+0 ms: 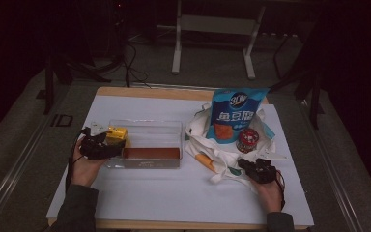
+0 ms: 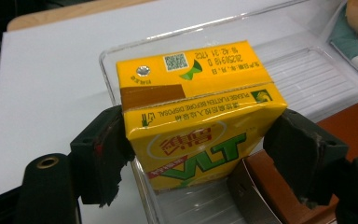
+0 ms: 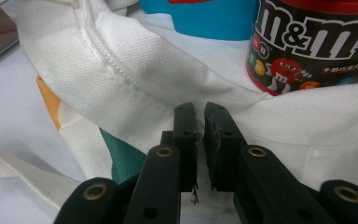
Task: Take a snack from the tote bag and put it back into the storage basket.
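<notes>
from the high view: left gripper at the near-left corner of the clear plastic tray with the yellow drink carton between its jaws, right gripper on the white tote bag, near the m&m's can and the blue snack bag. along the left gripper view: carton upright in the tray's corner beside a brown box, jaws spread wide on either side, left pad touching, right pad just off it. along the right gripper view: jaws nearly shut, pinching the bag's cloth just below the can.

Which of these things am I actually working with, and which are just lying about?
In the job:
yellow drink carton
clear plastic bin
white tote bag
left gripper
right gripper

Lying about:
blue snack bag
M&M's can
brown box
</notes>
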A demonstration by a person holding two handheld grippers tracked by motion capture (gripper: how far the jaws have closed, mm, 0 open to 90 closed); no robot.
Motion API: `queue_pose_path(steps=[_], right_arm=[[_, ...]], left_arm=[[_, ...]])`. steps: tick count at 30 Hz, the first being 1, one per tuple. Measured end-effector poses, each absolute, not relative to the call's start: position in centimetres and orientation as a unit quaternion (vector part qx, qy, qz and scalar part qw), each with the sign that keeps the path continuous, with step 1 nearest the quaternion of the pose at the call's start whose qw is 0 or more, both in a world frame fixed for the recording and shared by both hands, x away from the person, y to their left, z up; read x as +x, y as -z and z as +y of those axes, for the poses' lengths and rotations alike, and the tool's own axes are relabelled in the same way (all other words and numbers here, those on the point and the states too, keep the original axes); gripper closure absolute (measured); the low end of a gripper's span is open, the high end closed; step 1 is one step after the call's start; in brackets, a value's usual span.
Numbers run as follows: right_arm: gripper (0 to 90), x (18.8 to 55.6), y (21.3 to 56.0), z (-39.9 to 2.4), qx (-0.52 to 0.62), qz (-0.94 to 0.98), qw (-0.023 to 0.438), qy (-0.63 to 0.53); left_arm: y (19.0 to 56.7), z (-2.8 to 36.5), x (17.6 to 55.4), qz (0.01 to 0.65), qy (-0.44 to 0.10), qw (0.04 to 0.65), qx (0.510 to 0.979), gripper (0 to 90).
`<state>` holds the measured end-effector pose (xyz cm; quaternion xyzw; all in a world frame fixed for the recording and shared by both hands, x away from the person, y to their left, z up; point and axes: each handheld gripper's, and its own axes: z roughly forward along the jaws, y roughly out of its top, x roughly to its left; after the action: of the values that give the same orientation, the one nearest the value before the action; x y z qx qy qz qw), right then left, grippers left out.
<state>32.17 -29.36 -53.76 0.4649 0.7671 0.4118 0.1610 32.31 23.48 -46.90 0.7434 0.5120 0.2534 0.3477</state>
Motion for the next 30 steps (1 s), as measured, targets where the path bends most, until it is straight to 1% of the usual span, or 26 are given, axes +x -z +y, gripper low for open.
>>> queue_pose_path(steps=[5, 7, 13, 25, 30], right_arm=[[83.4, 32.2, 53.8, -29.4, 0.465, 0.767, 0.161, -0.412], [83.3, 32.2, 53.8, -29.4, 0.465, 0.767, 0.161, -0.412], [83.3, 32.2, 53.8, -29.4, 0.465, 0.767, 0.161, -0.412], [83.3, 32.2, 53.8, -29.3, 0.465, 0.767, 0.161, -0.412], [83.3, 32.2, 53.7, -29.3, 0.466, 0.767, 0.161, -0.411]], left_arm=[[46.3, 23.6, 32.1, 0.506, -0.259, 0.356, 0.742, 22.9], [46.0, 23.6, 32.1, 0.506, -0.263, 0.359, 0.739, 21.3], [45.1, 23.7, 32.1, 0.494, -0.269, 0.369, 0.740, 22.4], [44.1, 23.8, 32.2, 0.483, -0.267, 0.367, 0.749, 20.1], [43.8, 23.9, 32.3, 0.476, -0.259, 0.381, 0.749, 18.8]])
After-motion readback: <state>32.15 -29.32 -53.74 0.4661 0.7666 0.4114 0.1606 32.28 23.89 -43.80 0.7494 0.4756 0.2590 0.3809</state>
